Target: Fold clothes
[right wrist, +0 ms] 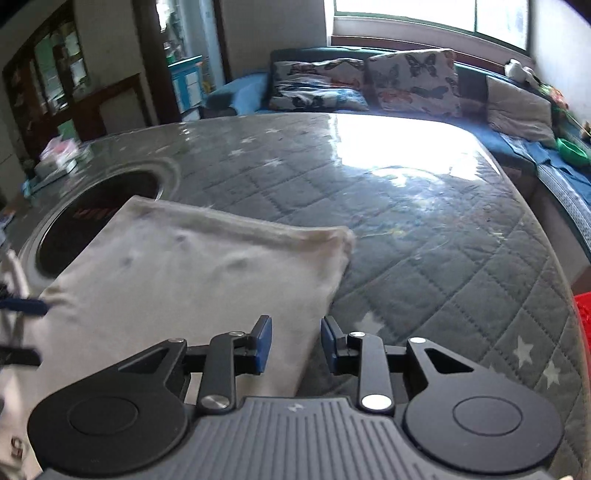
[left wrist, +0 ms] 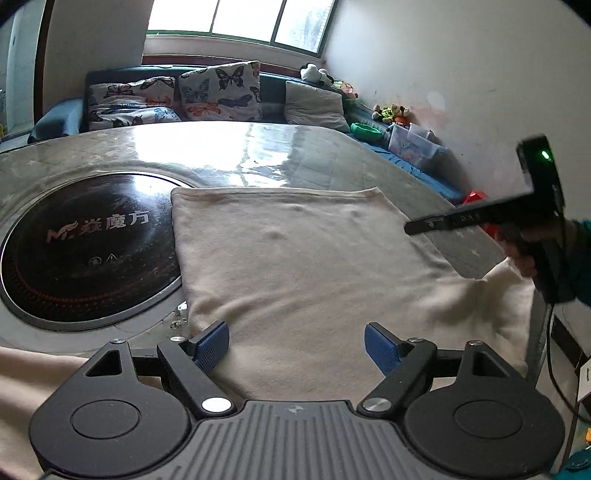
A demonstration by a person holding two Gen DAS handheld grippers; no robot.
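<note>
Left gripper (left wrist: 297, 345): two blue pads spread wide, nothing between them, hovering over the near edge of the cream garment (left wrist: 295, 258). Right gripper (right wrist: 296, 345): pads apart with a narrower gap, nothing pinched, sitting above the garment's near-right edge where cloth meets table. From the left wrist view the right gripper's body shows side-on at the right, blurred, held in a hand (left wrist: 524, 254); jaw state unreadable from there. One garment, cream/off-white, lying flat as a rough rectangle on the table (right wrist: 424, 240), far edge folded with a rolled seam, a few small bumps in the surface, right near corner rumpled and trailing off the table edge. Its left side overlaps the rim of one round black inset cooktop (left wrist: 85, 247) with red lettering. Table surface is grey quilted with white stars under a glossy clear cover. Beyond the table: one blue sofa (right wrist: 243, 94), two butterfly-print cushions (left wrist: 218, 90), one grey cushion (left wrist: 317, 107). Toys and a clear storage bin (left wrist: 413, 142) along the right wall. One window (left wrist: 240, 18) at the back.
</note>
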